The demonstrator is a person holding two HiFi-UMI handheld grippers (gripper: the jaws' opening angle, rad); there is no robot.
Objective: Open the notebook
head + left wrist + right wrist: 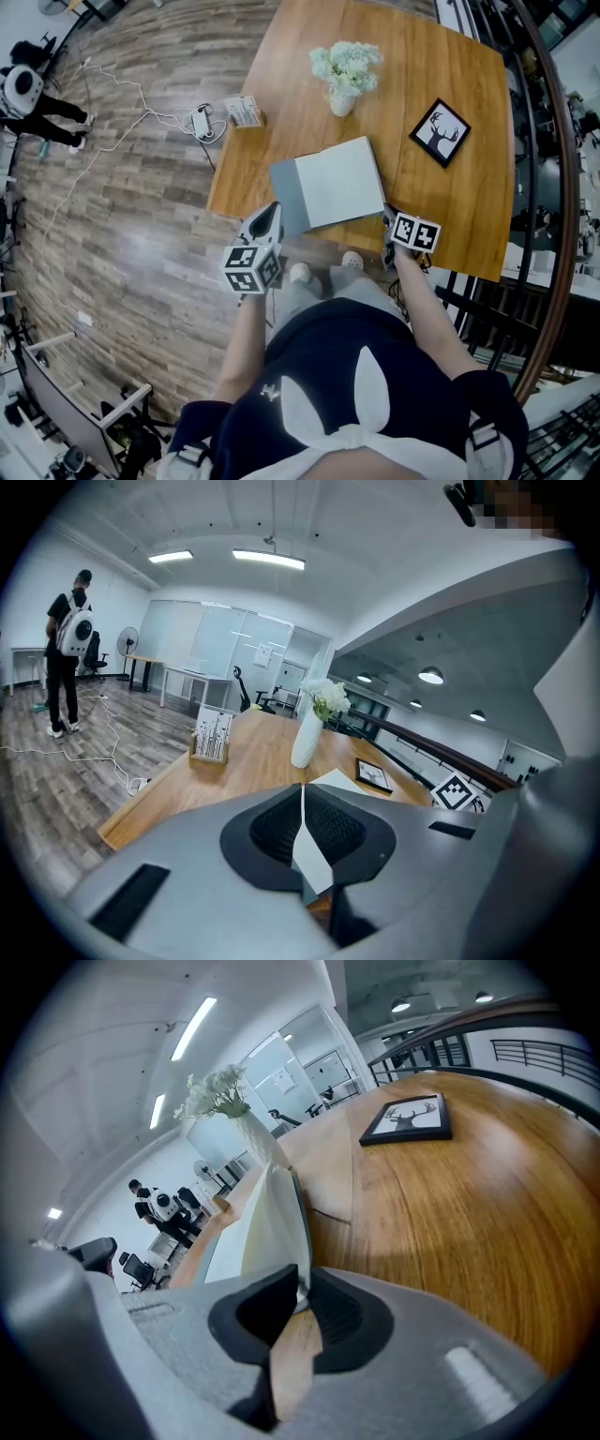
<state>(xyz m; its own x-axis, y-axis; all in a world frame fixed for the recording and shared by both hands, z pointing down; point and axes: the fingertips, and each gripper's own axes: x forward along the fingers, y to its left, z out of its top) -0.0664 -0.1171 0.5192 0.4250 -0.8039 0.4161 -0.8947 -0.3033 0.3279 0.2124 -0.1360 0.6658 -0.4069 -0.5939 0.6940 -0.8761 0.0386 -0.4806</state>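
On the counter [450,206], at its near edge, lies the notebook [333,183]. It looks light, its thin cover [272,1213] floppy. My right tool [302,1283] pinches that cover's near right corner, best hold; left tool [302,794] sits closed at the left corner.

Wearing a navy short-sleeved top [323,352] with two white rabbit-ear shapes [373,380] on it, light grey legwear [314,295] and pale shoes [300,273]. Bearing a cube of black-and-white square markers on each gripper, on the left gripper [272,214] and the right gripper [386,223] alike, and showing smooth grey shells [187,874] around dark ribbed pads [279,825].
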